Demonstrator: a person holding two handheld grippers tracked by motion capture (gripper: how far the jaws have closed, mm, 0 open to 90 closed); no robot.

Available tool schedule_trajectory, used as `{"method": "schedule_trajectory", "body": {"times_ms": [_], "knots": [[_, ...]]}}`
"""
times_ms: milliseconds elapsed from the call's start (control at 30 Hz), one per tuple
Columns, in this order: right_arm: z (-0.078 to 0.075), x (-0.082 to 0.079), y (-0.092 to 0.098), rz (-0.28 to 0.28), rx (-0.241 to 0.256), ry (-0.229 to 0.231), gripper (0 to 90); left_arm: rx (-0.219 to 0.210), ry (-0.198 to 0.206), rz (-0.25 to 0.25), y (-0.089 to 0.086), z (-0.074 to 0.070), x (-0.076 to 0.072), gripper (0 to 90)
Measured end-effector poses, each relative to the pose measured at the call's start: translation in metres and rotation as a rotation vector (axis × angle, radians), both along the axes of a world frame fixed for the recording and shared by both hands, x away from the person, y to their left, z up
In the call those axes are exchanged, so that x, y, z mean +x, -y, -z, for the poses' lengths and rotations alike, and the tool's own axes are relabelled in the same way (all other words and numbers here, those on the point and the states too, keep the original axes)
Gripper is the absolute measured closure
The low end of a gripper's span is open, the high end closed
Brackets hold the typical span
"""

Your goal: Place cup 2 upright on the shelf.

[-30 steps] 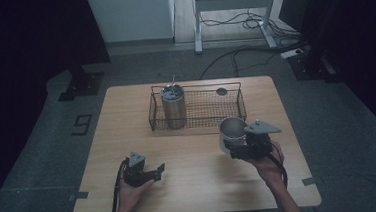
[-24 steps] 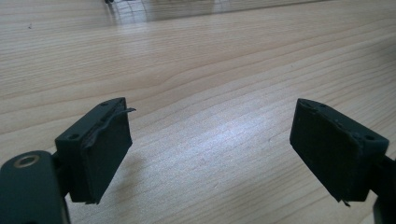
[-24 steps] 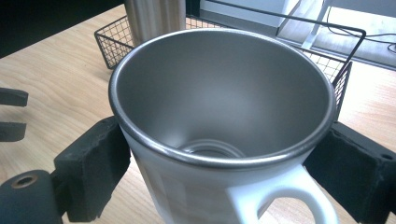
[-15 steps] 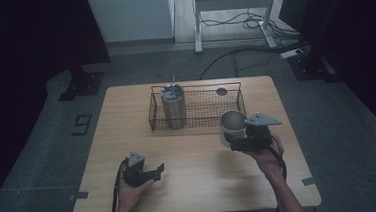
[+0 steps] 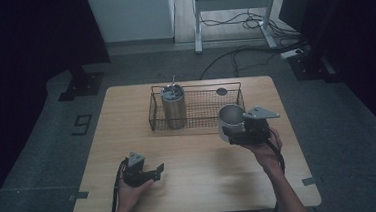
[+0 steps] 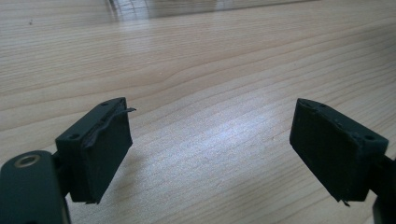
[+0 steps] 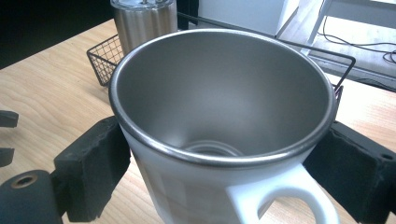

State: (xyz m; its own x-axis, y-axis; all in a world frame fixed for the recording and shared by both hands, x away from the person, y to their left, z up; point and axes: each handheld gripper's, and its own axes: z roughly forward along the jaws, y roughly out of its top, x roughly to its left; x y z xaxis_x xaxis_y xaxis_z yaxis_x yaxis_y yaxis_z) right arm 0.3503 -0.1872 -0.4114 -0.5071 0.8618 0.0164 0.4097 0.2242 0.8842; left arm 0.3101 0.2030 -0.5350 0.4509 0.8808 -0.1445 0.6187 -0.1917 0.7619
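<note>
A white mug [image 5: 231,117] with a steel lining is held by my right gripper [image 5: 237,132], just in front of the right end of the wire basket [image 5: 202,121]. In the right gripper view the mug [image 7: 219,107] stands upright between both pads, its handle [image 7: 285,200] towards the camera, and my right gripper [image 7: 224,170] is shut on it. A steel tumbler [image 5: 173,106] stands in the basket's left end. My left gripper [image 5: 155,172] rests low at the table's front left. In its own view my left gripper [image 6: 219,149] is open over bare wood.
A small dark disc [image 5: 221,91] lies at the back right of the basket. The wooden table [image 5: 201,185] has free room in the middle and at the front. Cables [image 5: 233,57] and a metal stand [image 5: 229,13] are on the floor beyond the table.
My right gripper has carried the mug away from the person, up towards the basket's right end. The left gripper has stayed where it was.
</note>
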Motion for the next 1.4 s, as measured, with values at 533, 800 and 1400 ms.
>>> {"method": "schedule_trajectory", "body": {"times_ms": [533, 800, 1400], "knots": [[-0.011, 0.016, -0.007, -0.006, -0.011, 0.008, 9.0, 0.002, -0.004, 0.004, 0.000, 0.001, 0.000, 12.9], [-0.014, 0.022, -0.013, -0.016, -0.021, 0.011, 9.0, 0.001, -0.003, 0.002, -0.001, 0.000, 0.000, 13.0], [-0.022, 0.038, -0.015, -0.010, -0.023, 0.011, 9.0, -0.001, -0.005, 0.004, -0.001, 0.001, 0.000, 13.0]]}}
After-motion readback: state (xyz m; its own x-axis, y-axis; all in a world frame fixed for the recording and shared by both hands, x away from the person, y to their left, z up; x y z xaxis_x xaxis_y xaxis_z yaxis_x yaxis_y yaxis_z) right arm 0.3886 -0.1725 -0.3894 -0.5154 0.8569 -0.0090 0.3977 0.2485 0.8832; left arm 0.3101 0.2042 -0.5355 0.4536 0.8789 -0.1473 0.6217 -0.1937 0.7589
